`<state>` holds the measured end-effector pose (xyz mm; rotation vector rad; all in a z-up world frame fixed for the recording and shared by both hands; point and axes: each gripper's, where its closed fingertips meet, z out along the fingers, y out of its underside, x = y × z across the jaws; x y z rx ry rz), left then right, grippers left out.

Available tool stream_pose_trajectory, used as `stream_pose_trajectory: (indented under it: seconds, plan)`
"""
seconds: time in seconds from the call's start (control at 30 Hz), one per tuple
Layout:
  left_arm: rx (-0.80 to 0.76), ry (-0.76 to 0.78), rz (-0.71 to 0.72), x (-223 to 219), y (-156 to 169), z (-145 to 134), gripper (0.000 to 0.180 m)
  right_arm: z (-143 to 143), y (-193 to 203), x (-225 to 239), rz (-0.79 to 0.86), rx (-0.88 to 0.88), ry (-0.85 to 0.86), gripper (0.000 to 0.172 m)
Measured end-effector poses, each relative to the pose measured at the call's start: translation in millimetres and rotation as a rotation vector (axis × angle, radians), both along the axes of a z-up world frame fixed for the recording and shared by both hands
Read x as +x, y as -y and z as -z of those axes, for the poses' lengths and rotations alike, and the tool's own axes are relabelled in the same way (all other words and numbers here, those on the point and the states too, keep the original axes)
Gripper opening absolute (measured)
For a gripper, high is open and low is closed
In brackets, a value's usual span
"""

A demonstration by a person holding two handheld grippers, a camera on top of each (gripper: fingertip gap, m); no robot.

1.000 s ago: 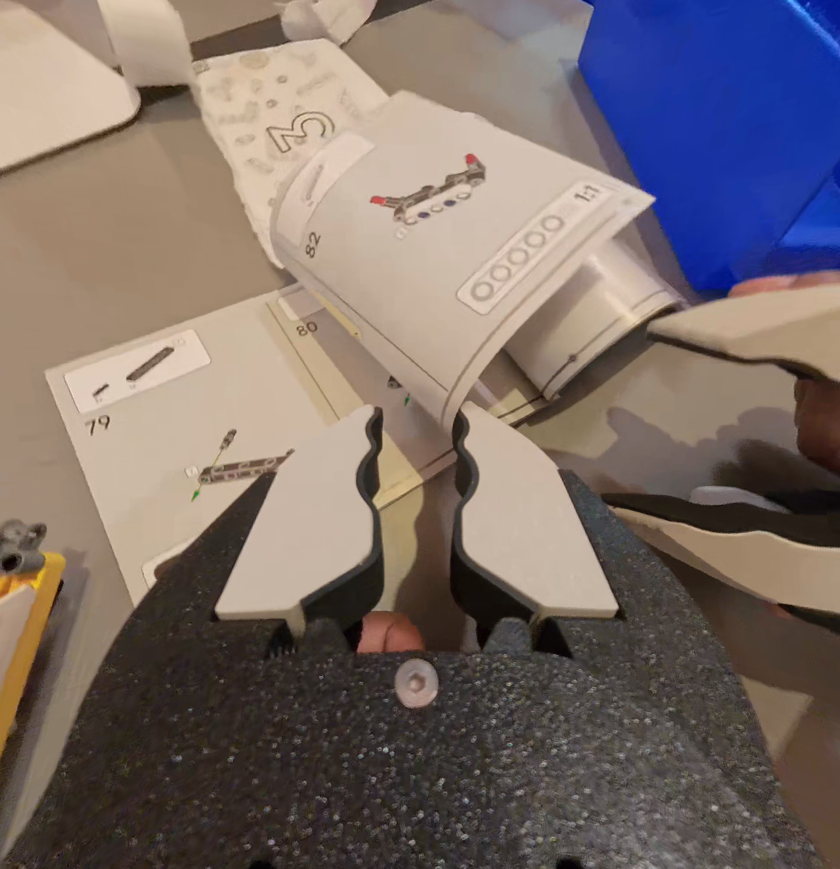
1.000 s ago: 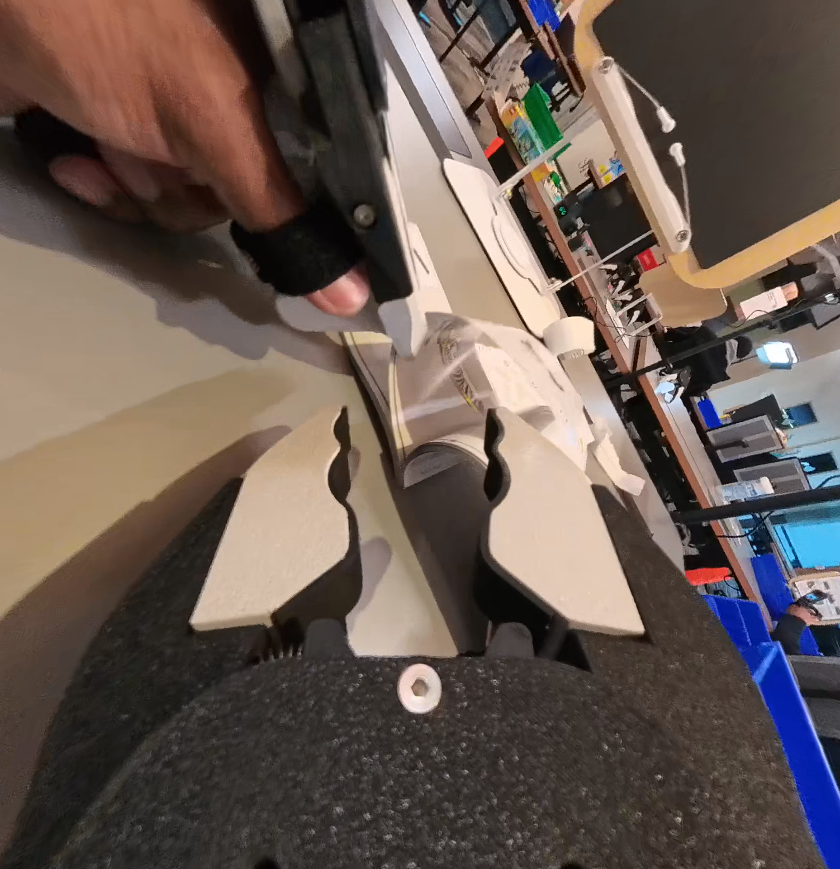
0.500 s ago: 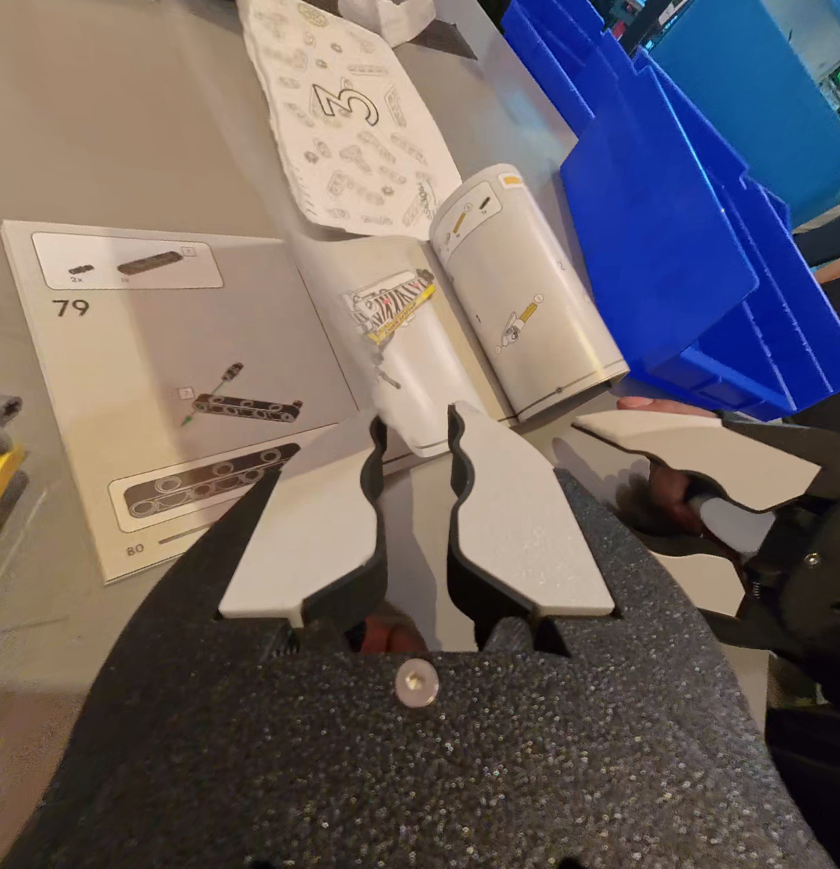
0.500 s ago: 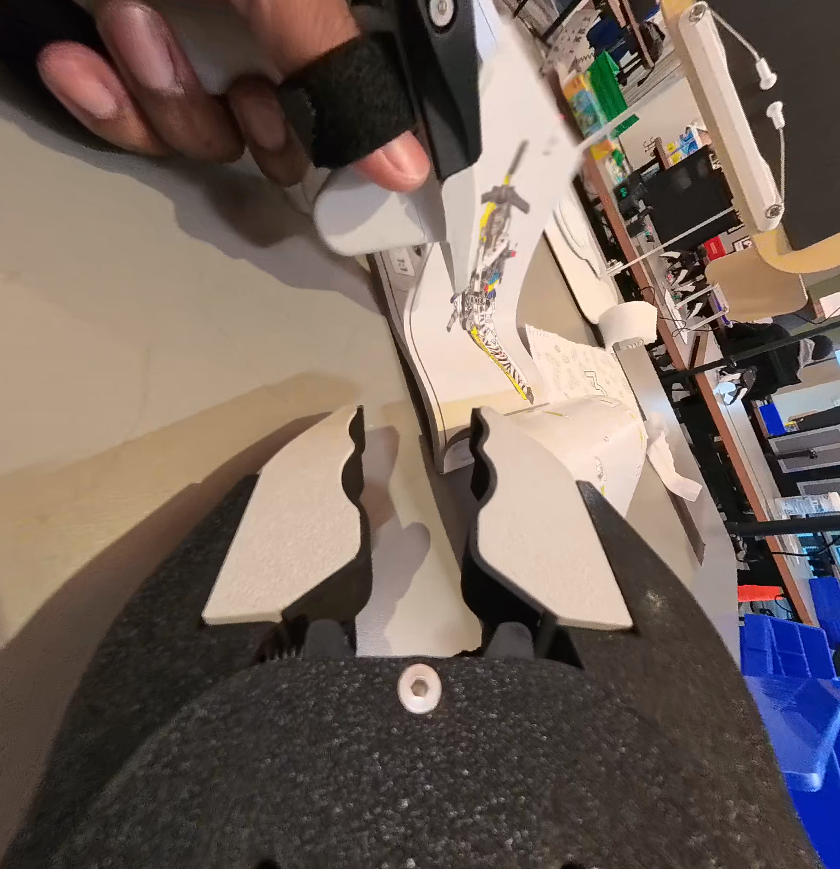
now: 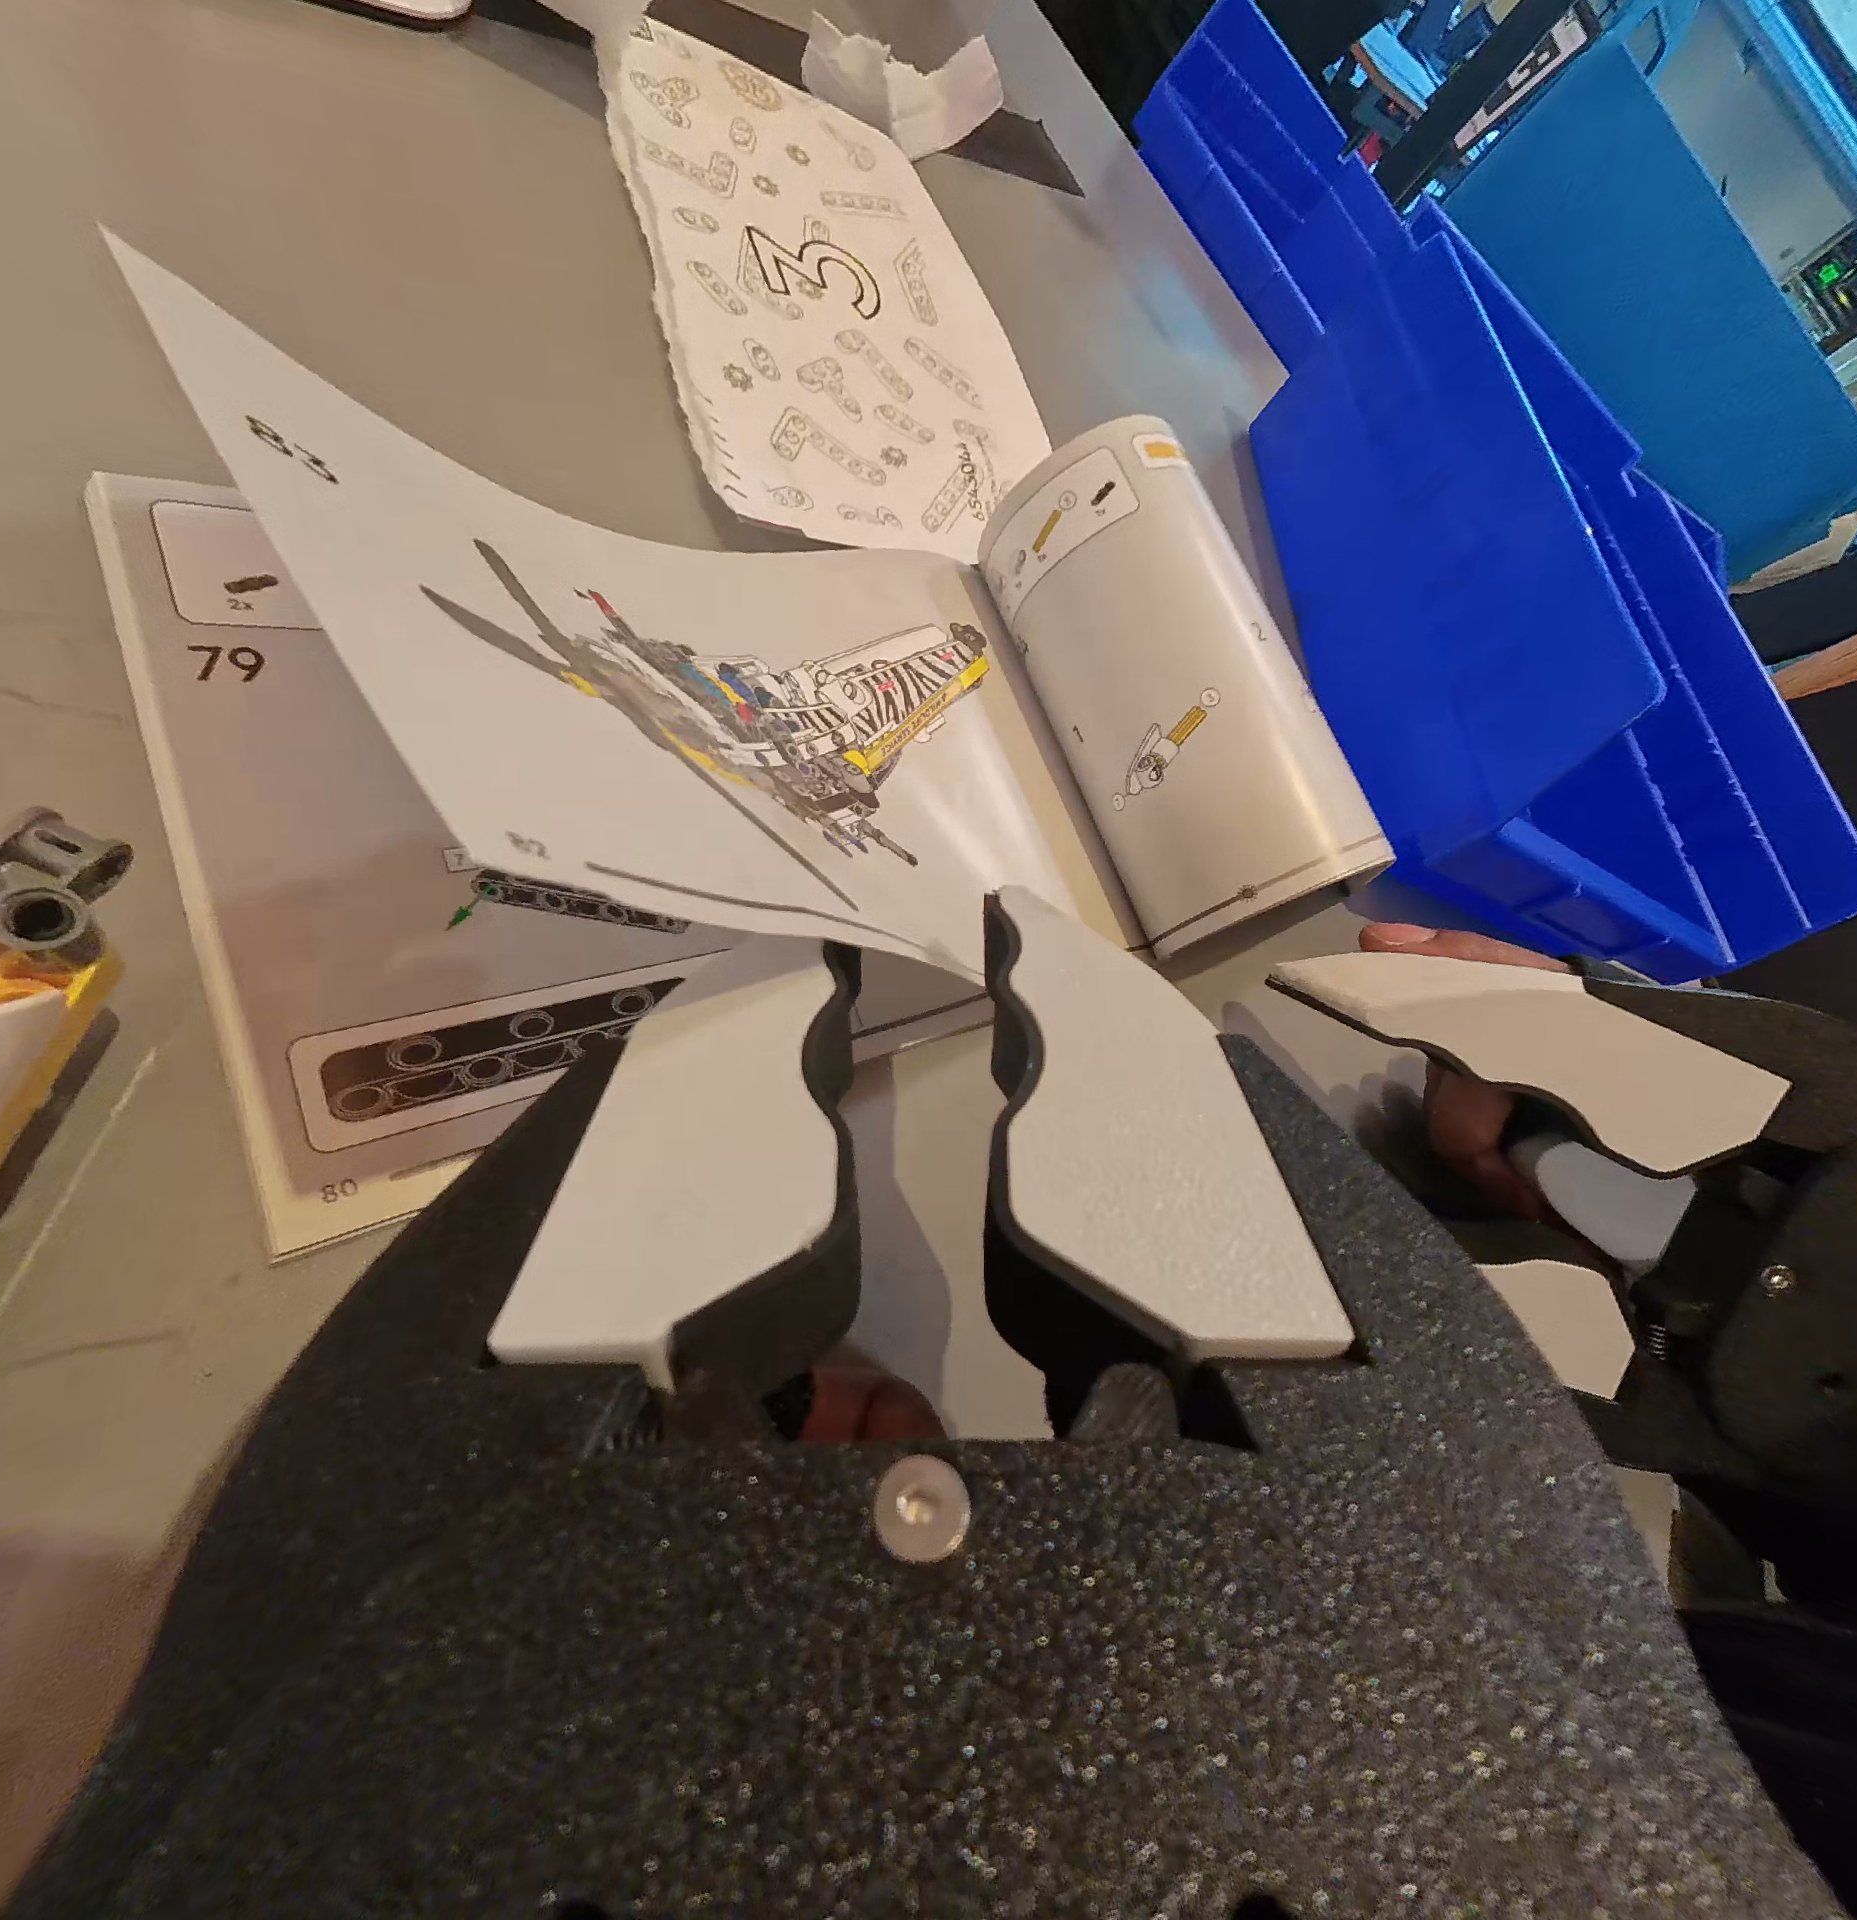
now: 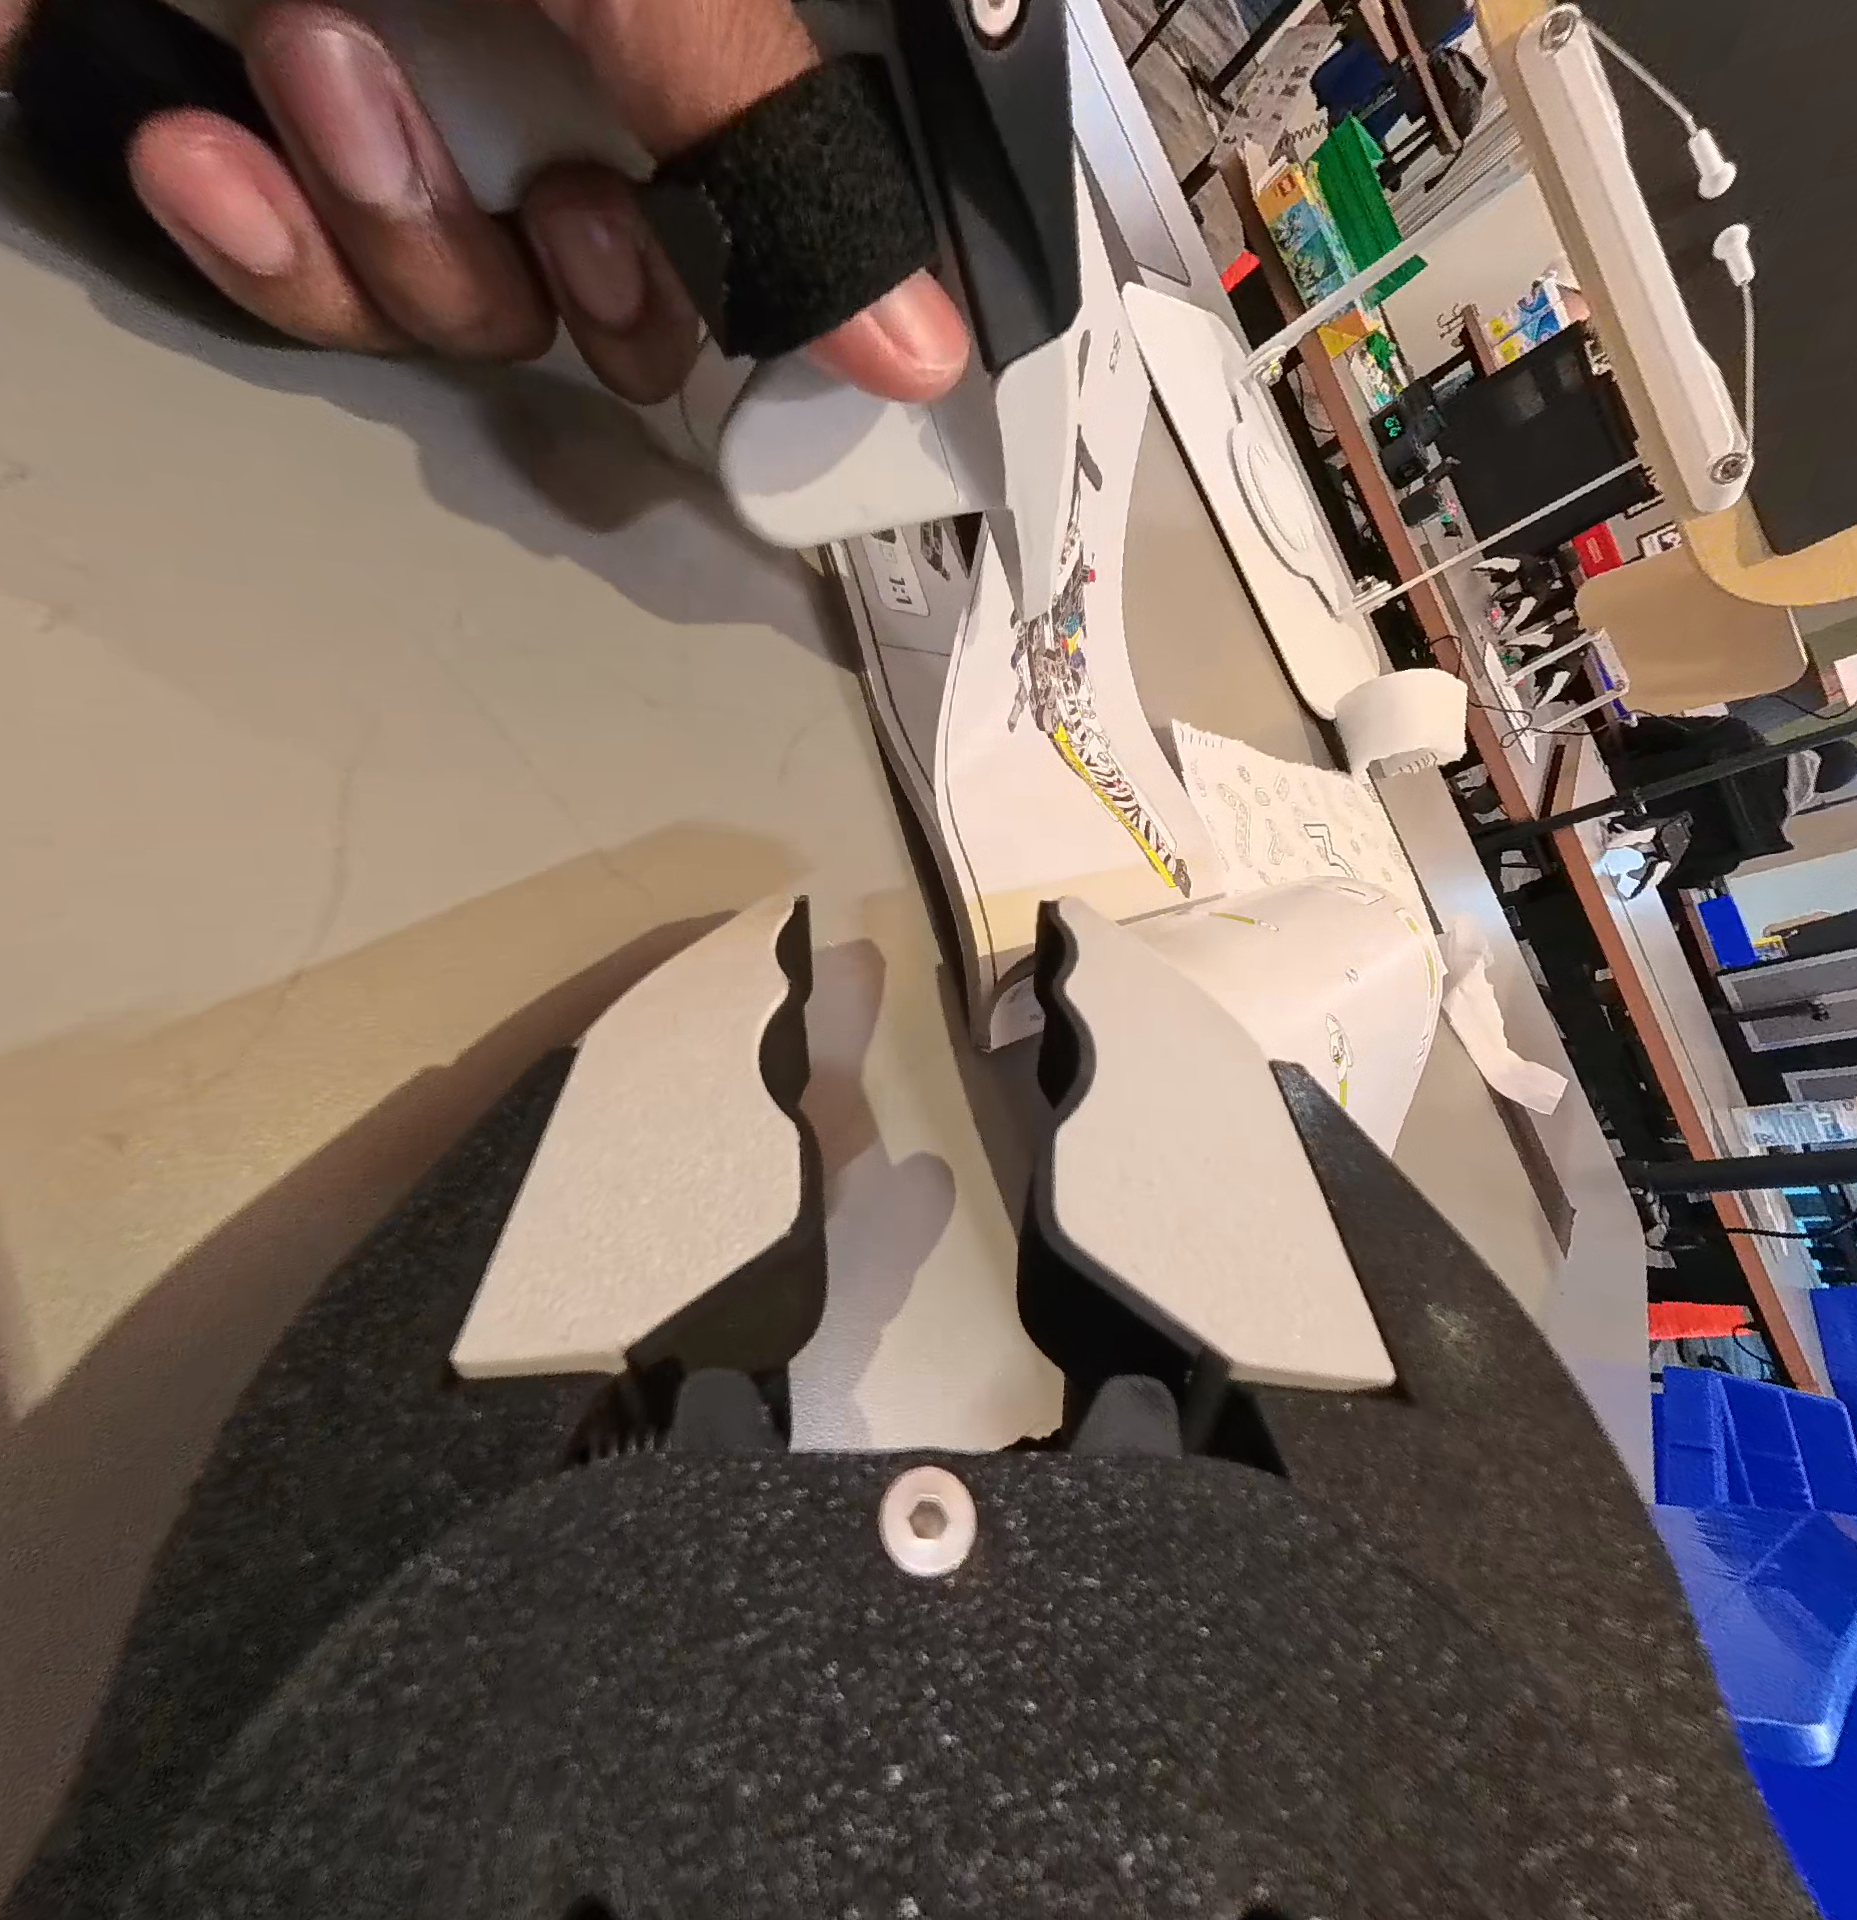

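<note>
An open instruction booklet (image 5: 550,1049) lies on the grey table (image 5: 363,260). One white page with a model picture (image 5: 633,686) is lifted and leans left over the flat left-hand page. My left gripper (image 5: 913,945) is open. The page's lower edge lies over its left fingertip (image 5: 799,997) and meets its right fingertip (image 5: 1028,935), and nothing is pinched. In the right wrist view its finger (image 6: 1028,488) props the raised page (image 6: 1038,821). My right gripper (image 6: 919,920) is open and empty just in front of the booklet's near edge (image 6: 991,1023). Its finger (image 5: 1526,1049) shows right of the booklet.
Curled booklet pages (image 5: 1173,686) stand at the right, next to stacked blue bins (image 5: 1475,582). A torn printed paper bag (image 5: 830,301) lies behind the booklet. A yellow and grey brick assembly (image 5: 30,935) sits at the left edge. A hand (image 6: 384,208) holds the left gripper. Across from one pair of fingers to the other is roughly 8 cm.
The curled page has been lifted off the right side and swung over to the left, riding on my left gripper's fingers. Both grippers' jaws have narrowed a little, the right more.
</note>
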<state>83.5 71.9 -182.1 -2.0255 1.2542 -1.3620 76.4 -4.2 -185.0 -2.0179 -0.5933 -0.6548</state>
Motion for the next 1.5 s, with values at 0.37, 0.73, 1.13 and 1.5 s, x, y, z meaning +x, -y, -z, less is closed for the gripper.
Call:
stream_pose_trajectory:
  seconds: [0.37, 0.73, 1.13, 1.5]
  plan:
    - [-0.003, -0.001, 0.008, 0.3, 1.1, 0.4, 0.023, 0.1, 0.0, -1.0, -0.003, -0.001, -0.004, 0.041]
    - [-0.004, 0.003, 0.010, 0.2, 1.2, -0.1, 0.020, 0.2, 0.2, -1.2, -0.002, -0.001, -0.007, 0.041]
    - [-0.030, 0.098, 0.031, 4.2, 7.0, -18.0, 0.002, 0.0, 0.7, -3.5, -0.012, -0.002, 0.002, 0.042]
    - [0.049, 0.192, 0.209, 36.3, 58.0, -68.0, 0.001, -5.4, 5.9, -17.8, -0.071, 0.017, 0.041, 0.042]
